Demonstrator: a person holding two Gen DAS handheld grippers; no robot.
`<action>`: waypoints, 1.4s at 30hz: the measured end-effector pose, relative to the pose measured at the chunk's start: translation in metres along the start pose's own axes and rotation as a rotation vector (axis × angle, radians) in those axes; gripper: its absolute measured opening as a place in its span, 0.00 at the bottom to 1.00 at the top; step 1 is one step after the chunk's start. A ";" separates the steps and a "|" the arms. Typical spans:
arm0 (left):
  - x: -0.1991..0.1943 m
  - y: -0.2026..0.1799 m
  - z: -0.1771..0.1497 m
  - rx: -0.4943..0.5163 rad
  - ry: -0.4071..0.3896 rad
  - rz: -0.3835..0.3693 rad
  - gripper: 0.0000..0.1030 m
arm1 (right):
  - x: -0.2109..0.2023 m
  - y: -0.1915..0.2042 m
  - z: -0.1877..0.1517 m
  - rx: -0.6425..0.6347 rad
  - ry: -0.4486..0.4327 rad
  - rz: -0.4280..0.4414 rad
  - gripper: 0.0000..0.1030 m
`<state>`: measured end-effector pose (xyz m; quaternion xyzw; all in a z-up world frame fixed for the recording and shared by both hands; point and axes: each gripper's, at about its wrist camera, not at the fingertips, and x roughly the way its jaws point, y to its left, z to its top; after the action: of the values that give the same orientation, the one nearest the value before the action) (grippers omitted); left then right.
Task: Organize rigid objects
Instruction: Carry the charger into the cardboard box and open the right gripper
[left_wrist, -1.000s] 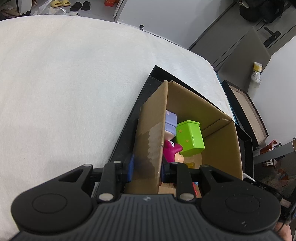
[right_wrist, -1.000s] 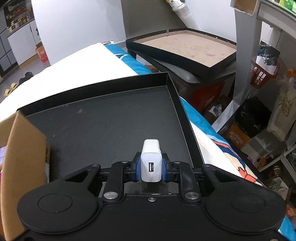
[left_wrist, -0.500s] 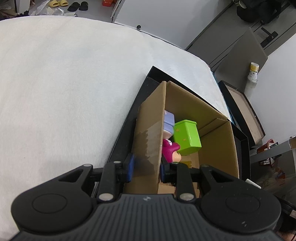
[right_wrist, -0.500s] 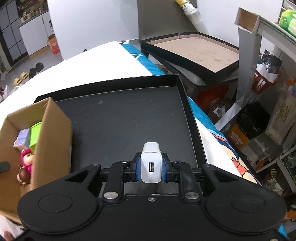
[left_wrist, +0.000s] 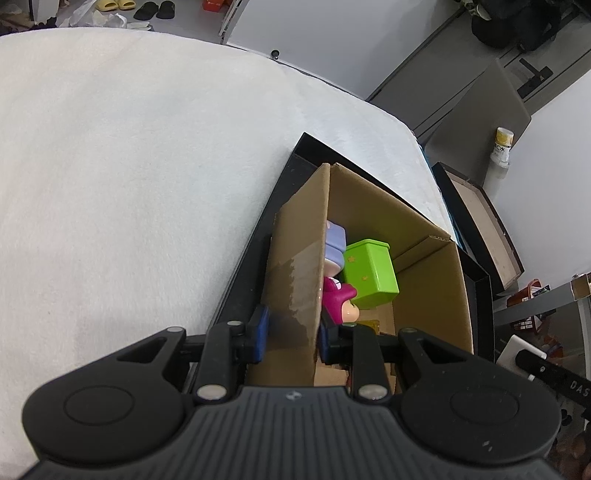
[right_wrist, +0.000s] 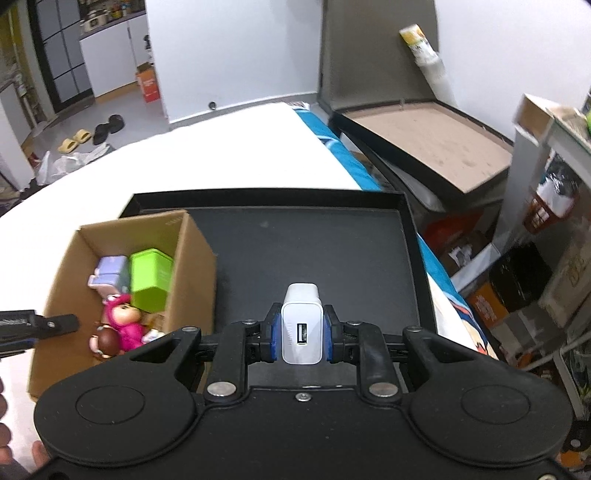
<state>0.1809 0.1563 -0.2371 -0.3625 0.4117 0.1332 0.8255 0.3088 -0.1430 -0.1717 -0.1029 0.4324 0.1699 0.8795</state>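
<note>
Cardboard box (right_wrist: 192, 258) sits in black tray (right_wrist: 332, 251) holding green block (right_wrist: 149, 278), pink figure (right_wrist: 123, 325). Left gripper (left_wrist: 291, 332) jaws clamp box wall; right gripper (right_wrist: 302, 332) jaws pinch white charger (right_wrist: 302, 328) above tray.

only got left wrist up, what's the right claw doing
Observer: The right claw is shut on a white USB charger, above the black tray.
Operator: how many toys in the box, wall blocks my view
Observer: In the cardboard box, right wrist shows a lilac block, green box, pink figure and a brown-headed one.
Operator: my grip ok
Observer: The left claw clamps the box's wall.
</note>
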 end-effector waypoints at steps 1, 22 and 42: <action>0.000 0.000 0.000 0.000 0.001 -0.002 0.25 | -0.002 0.003 0.002 -0.005 -0.003 0.004 0.21; -0.003 0.003 0.001 0.011 0.007 -0.034 0.25 | -0.011 0.075 0.030 -0.107 -0.035 0.038 0.21; -0.003 0.007 0.000 0.007 0.009 -0.058 0.25 | 0.018 0.126 0.041 -0.156 -0.018 0.049 0.21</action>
<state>0.1747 0.1614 -0.2383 -0.3720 0.4053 0.1060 0.8283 0.2997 -0.0098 -0.1654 -0.1592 0.4122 0.2254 0.8683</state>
